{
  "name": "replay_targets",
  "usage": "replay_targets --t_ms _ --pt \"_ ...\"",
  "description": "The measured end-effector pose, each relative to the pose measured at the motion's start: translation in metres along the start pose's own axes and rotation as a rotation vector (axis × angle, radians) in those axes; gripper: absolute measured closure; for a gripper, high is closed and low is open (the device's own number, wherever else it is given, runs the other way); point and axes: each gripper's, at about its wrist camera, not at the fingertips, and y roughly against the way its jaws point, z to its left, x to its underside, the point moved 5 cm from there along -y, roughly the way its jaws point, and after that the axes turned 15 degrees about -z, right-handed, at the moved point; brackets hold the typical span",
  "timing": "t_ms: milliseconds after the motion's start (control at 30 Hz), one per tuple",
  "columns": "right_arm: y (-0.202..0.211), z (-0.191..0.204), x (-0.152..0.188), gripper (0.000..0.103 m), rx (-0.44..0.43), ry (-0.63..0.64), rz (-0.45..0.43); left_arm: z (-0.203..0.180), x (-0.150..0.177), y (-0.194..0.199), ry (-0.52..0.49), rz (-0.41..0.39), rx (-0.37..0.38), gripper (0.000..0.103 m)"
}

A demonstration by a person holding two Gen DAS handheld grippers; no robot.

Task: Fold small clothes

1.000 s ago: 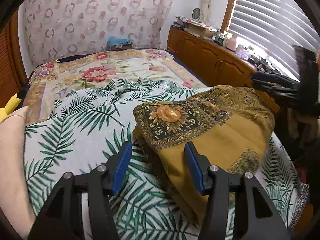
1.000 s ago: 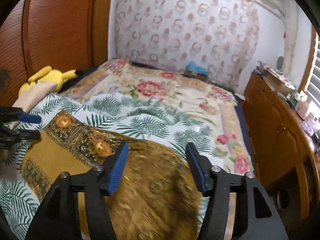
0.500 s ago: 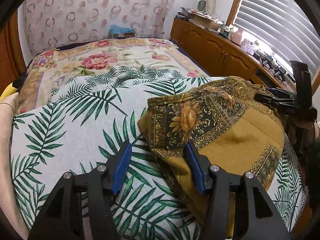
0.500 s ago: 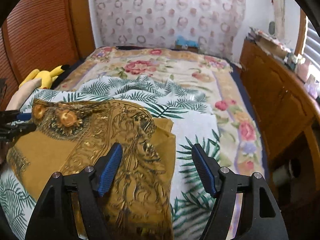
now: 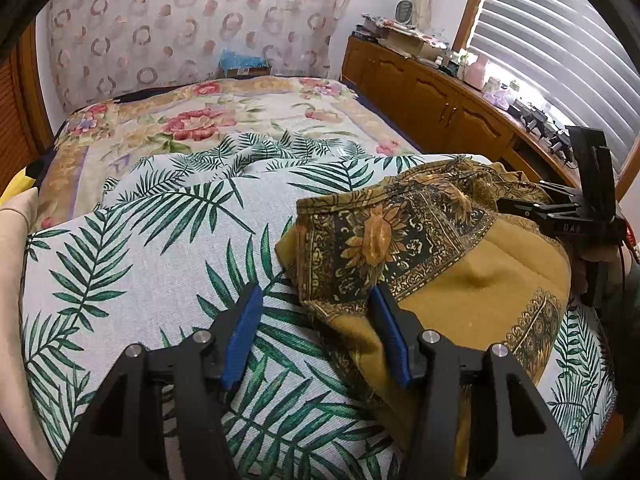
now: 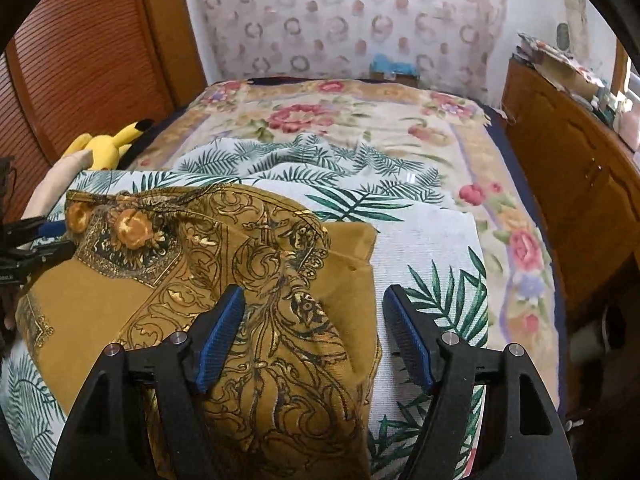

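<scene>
- The mustard patterned garment (image 5: 460, 264) lies on the palm-leaf sheet (image 5: 160, 248) at the near end of the bed, its sunflower-bordered layer doubled over the plain mustard panel.
- Change noted: a second ago the right gripper (image 6: 314, 336) stood over a raised, moving flap; that flap has since come down and now rests on the layer below, with a plain corner showing beyond its edge.
- Right gripper: fingers spread wide, holding nothing; one blue pad (image 6: 220, 336) sits over the cloth, the other over the bare sheet.
- Left gripper (image 5: 316, 336): likewise spread and empty. It has closed in on the garment's left edge over the last second; its right pad (image 5: 390, 340) is now against or just above the fold, and contact cannot be confirmed.
- Judgement: one fold appears complete and released. The top layer is rumpled, so smoothing or a fresh grasp at the edge is likely needed before another fold.
- A yellow plush toy (image 6: 106, 146) lies well apart, by the wardrobe.
</scene>
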Motion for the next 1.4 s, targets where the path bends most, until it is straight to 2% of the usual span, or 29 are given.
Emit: replay_targets --t_ms 233,333,400,533,600,633,967,1100,1400 --pt "-0.001 0.006 0.000 0.037 -0.020 0.004 0.000 0.003 -0.013 -0.015 0.019 0.024 0.007 0.047" --pt "0.000 0.011 0.000 0.051 -0.052 0.014 -0.003 0.000 -0.015 -0.019 0.021 0.027 0.034 0.047" --pt "0.000 0.014 0.000 0.056 -0.069 0.019 -0.003 -0.003 -0.016 -0.021 0.013 0.026 0.044 0.048" --pt "0.003 0.019 -0.001 0.080 -0.125 0.005 -0.002 -0.007 -0.019 -0.022 0.004 0.027 0.059 0.071" --pt "0.006 0.020 -0.002 0.084 -0.128 0.007 -0.009 -0.008 -0.020 -0.021 0.026 0.033 0.090 0.091" --pt "0.009 0.020 -0.003 0.086 -0.123 0.009 -0.022 -0.010 -0.021 -0.018 0.028 0.024 0.097 0.093" --pt "0.063 0.047 -0.041 0.089 -0.094 0.034 -0.206 -0.023 -0.046 0.059 0.000 -0.134 0.122 0.096" --pt "0.079 0.070 -0.060 0.089 -0.109 0.064 -0.260 -0.016 -0.052 0.093 -0.030 -0.202 0.076 0.096" --pt "0.080 0.139 -0.096 0.089 -0.178 0.152 -0.318 0.033 -0.050 0.160 0.007 -0.305 -0.027 0.096"
